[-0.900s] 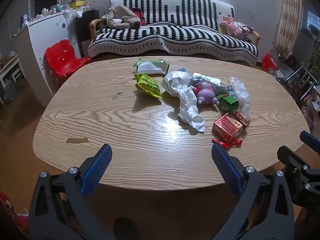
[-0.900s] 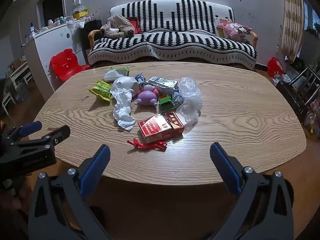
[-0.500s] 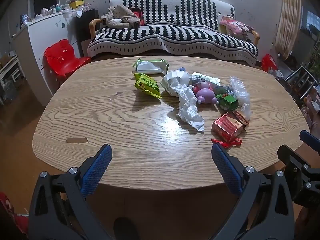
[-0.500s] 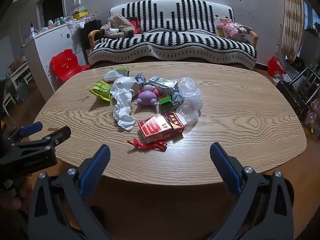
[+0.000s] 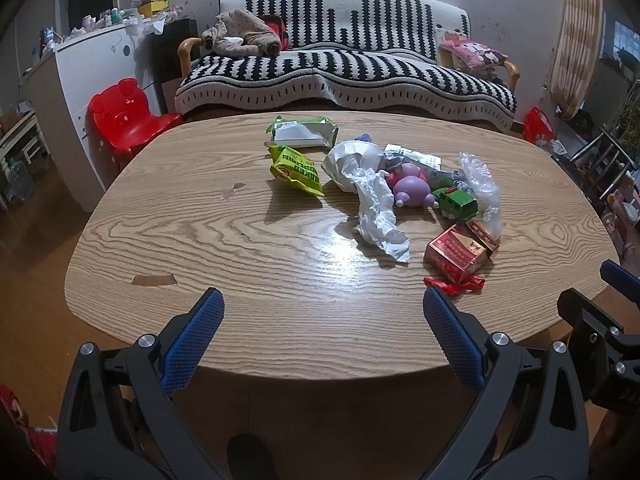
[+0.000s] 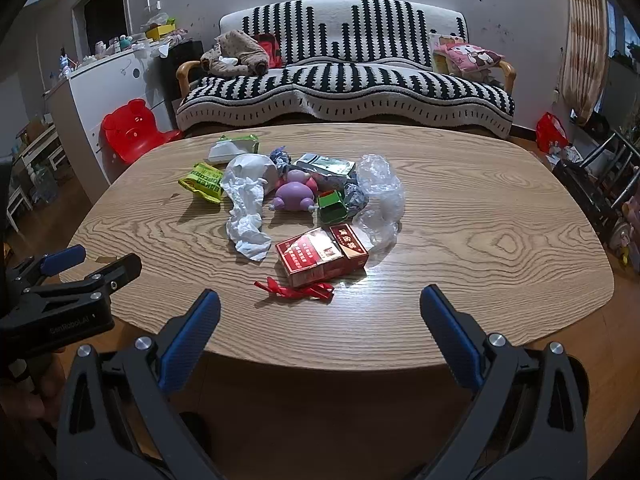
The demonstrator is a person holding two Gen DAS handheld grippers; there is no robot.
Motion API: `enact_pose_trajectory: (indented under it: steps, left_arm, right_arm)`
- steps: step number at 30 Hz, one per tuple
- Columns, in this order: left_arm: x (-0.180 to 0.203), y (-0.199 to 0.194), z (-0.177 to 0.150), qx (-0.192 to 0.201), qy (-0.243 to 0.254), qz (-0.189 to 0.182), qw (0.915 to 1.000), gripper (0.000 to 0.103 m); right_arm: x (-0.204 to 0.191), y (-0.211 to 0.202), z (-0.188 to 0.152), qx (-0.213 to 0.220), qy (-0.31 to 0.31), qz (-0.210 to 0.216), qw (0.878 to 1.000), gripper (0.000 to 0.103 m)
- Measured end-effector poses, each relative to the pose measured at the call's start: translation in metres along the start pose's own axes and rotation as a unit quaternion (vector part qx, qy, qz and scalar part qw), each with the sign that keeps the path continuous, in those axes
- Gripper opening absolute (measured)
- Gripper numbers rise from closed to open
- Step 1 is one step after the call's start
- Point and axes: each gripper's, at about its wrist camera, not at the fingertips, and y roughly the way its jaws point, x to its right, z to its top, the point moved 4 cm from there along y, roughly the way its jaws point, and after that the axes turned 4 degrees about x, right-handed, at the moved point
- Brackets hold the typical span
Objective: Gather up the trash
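Dim room, tabletop [image 5: 240, 240] glare, fisheye-bent edges

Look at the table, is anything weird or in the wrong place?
Yes. A purple plastic pig toy and a green toy truck sit in the litter pile beside the crumpled white tissue; they look like toys, not trash. The wooden table has a chipped patch.

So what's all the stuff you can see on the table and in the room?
table: 1, light wood, centre
tissue: 1, white, crumpled, mid-table
snack wrapper: 1, yellow-green, left of tissue
open pack: 1, green and white, far side
pig toy: 1, purple, in the pile
toy truck: 1, green, beside pig toy
plastic bag: 1, clear, right
box: 1, red, near edge
ribbon: 1, red, by box
sofa: 1, black and white, behind
small chair: 1, red, left
left gripper: open, empty
right gripper: open, empty
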Motion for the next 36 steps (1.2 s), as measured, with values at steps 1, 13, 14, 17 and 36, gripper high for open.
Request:
enact_pose_trajectory:
  steps: [1,13,14,17,36]
  left_arm:
    - [0.0007,-0.0013,-0.0003,0.0,-0.001,-0.002,1.0,0.097]
    - [-0.0015,-0.0008,-0.0003,-0.001,0.0,-0.001,1.0,0.097]
    - [-0.0016,-0.0008,-0.0003,0.0,0.0,-0.001,1.0,0.097]
    - [-0.0016,-0.0008,-0.0005,0.0,0.001,-0.001,1.0,0.097]
    - [-0.0012,0.0,-0.0005,-0.001,0.0,-0.002,1.0,0.097]
  right_arm:
    - [-0.0001,0.0003,-0.0003,0.0,-0.001,0.0,1.0,0.096]
    - [0.0013,-0.0005,0.0014,0.001,0.001,-0.001,1.0,0.096]
    - [0.0015,-0.0005,0.0016,0.001,0.001,-0.001,1.0,0.096]
    - [0.0014,-0.0005,0.0016,0.001,0.002,-0.001,1.0,0.096]
    - [0.0011,-0.0002,0.0008,0.001,0.001,-0.002,1.0,0.096]
